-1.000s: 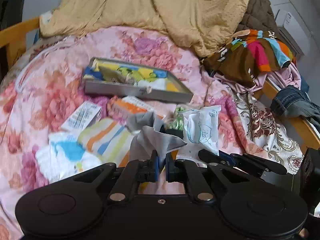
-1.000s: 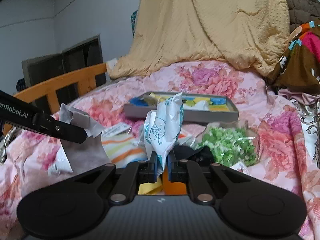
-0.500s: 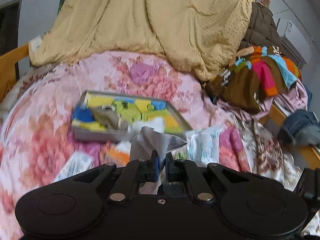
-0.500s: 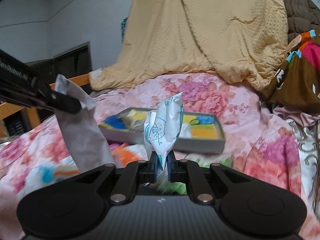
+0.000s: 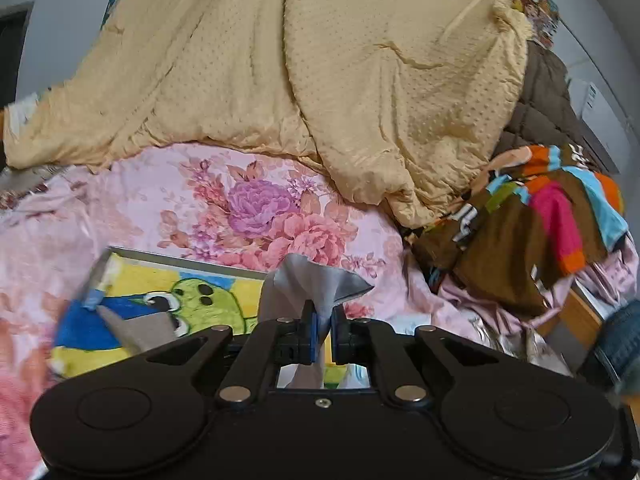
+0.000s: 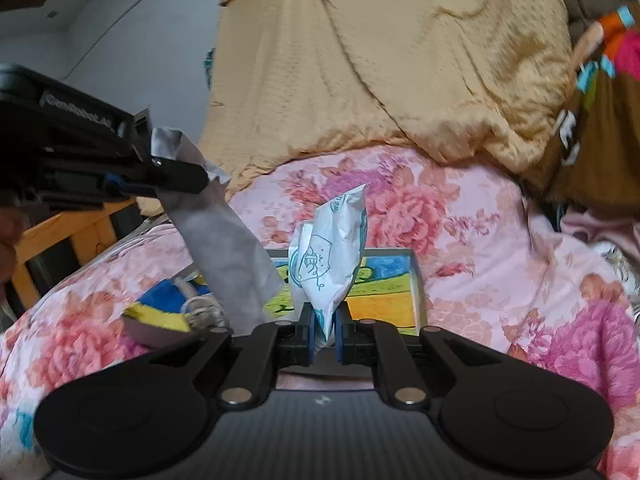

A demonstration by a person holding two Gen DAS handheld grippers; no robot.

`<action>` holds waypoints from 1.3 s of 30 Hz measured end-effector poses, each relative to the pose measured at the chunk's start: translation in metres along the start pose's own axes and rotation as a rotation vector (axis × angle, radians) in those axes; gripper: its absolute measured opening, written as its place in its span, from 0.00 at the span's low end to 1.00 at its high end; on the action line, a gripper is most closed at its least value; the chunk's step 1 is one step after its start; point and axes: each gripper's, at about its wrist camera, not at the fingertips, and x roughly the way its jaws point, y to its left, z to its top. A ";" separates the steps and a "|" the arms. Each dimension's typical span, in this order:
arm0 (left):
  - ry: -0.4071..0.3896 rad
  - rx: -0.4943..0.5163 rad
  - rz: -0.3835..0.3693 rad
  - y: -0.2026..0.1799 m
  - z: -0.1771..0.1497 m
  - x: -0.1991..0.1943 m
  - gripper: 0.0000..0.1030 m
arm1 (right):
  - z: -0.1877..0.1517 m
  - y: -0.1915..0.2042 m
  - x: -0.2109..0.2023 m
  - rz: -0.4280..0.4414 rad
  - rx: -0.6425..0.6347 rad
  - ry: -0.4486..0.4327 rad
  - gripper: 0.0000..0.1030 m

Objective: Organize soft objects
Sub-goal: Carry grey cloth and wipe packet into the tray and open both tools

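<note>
My left gripper (image 5: 323,326) is shut on a grey cloth (image 5: 310,284) that sticks up between its pads; in the right wrist view the same grey cloth (image 6: 228,240) hangs down from the left gripper (image 6: 188,178). The right gripper (image 6: 325,330) is shut on a white packet with teal print (image 6: 330,254), held upright. Both are held over a grey tray (image 5: 182,262) lined with a bright cartoon towel, lying on the floral bedspread. The grey tray (image 6: 414,280) sits right behind the packet in the right wrist view.
A yellow quilt (image 5: 320,80) is heaped at the back of the bed. Striped colourful clothing (image 5: 532,216) and jeans (image 5: 622,340) pile at the right. A wooden bed rail (image 6: 60,240) runs along the left. A folded grey piece (image 5: 140,330) lies in the tray.
Both grippers have moved forward over the bed with their loads, from above the scattered items to over the tray. The tray now looks much closer in both views.
</note>
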 end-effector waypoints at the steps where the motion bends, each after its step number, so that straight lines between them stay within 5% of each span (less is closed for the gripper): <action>1: 0.001 -0.015 0.005 0.000 -0.002 0.012 0.06 | 0.000 -0.004 0.006 0.010 0.011 0.005 0.10; 9: 0.061 -0.024 0.080 0.009 -0.026 0.071 0.07 | -0.001 -0.019 0.036 0.060 0.055 0.038 0.11; 20: 0.172 0.023 0.190 0.028 -0.060 0.103 0.08 | -0.001 -0.027 0.054 0.079 0.110 0.127 0.16; 27: 0.201 0.037 0.194 0.027 -0.070 0.105 0.11 | 0.000 -0.028 0.056 0.069 0.113 0.142 0.22; 35: 0.196 0.027 0.212 0.027 -0.071 0.102 0.20 | 0.002 -0.029 0.055 0.059 0.115 0.146 0.50; 39: 0.182 -0.031 0.233 0.034 -0.072 0.097 0.33 | 0.003 -0.029 0.052 0.052 0.106 0.150 0.60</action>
